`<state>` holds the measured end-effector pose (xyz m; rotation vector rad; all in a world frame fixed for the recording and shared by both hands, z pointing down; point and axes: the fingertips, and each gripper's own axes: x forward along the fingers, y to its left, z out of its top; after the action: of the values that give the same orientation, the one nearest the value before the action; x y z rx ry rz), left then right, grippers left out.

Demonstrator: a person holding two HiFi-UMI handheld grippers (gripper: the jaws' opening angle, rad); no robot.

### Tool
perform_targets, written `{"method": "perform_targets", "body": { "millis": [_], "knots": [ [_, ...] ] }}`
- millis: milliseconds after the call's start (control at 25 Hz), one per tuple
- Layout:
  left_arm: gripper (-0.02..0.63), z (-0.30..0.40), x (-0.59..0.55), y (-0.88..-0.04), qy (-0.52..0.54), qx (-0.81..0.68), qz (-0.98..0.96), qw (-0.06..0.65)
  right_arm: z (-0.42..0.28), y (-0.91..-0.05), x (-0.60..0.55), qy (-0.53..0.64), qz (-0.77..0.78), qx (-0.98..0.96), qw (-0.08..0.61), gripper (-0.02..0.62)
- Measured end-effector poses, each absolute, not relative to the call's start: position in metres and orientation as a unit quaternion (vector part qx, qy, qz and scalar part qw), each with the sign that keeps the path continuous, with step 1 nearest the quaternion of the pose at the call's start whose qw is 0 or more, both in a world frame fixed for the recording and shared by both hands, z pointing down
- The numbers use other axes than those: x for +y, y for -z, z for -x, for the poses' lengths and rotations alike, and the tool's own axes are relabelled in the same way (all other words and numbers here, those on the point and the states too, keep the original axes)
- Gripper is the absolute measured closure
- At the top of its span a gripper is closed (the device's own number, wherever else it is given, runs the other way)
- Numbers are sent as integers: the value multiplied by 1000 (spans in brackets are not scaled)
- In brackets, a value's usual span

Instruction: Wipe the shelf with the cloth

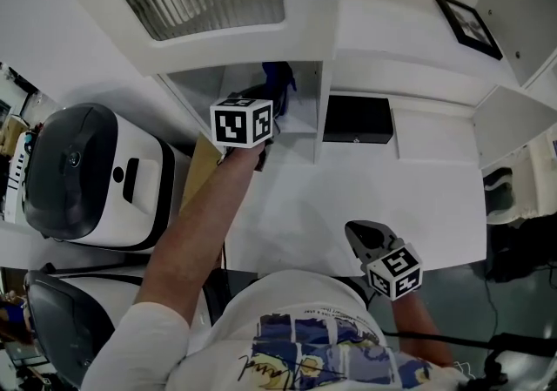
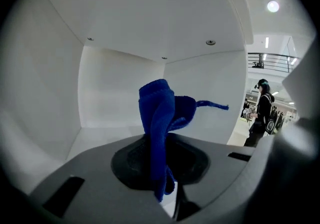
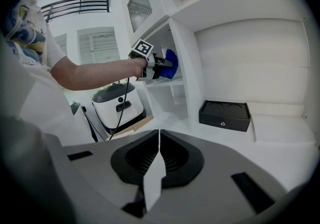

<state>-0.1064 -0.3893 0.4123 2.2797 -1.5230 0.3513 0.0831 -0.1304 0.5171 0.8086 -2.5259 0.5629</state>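
The left gripper sits inside the open compartment, its jaws clamped on a blue cloth. In the left gripper view the cloth stands out of the jaws toward 12 o'clock as a bunched fold. Its long axis runs along the jaws, and a loose tail points to 3 o'clock. The shelf lies at about 8 o'clock from the bunch, lower and deeper in. The cloth looks to hang just above the shelf, though these views cannot settle whether it touches. The back wall is straight ahead, beyond the cloth.

The right gripper is low by the person's body, at 5 o'clock in the head view and well apart from the shelf. Its jaws are together with nothing between them. A black box rests on the white worktop at 3 o'clock from the compartment, past the upright divider.

Only the left hand is placed for the wipe. The coming move likely calls for lowering the bunch toward 6 o'clock until it presses on the shelf, then sweeping it sideways.
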Motion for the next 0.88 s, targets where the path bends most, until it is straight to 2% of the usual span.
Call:
{"method": "perform_targets", "body": {
  "millis": [240,440,640,880],
  "knots": [
    [551,166,-378,-411,-185,-589,-776,131,-54,-512,-130,-194,-281,-915,213,565],
    [551,193,-369,-427,-199,-600,-762,140,-33,-514,-124,-192,-272,-918,214,565],
    [551,182,-369,-439,-198,-586,-769,163,-24,-513,-118,-191,-271,-920,210,565],
    [551,148,-374,-448,-181,-564,-783,191,-46,-515,-117,-198,-292,-911,211,565]
  ]
}}
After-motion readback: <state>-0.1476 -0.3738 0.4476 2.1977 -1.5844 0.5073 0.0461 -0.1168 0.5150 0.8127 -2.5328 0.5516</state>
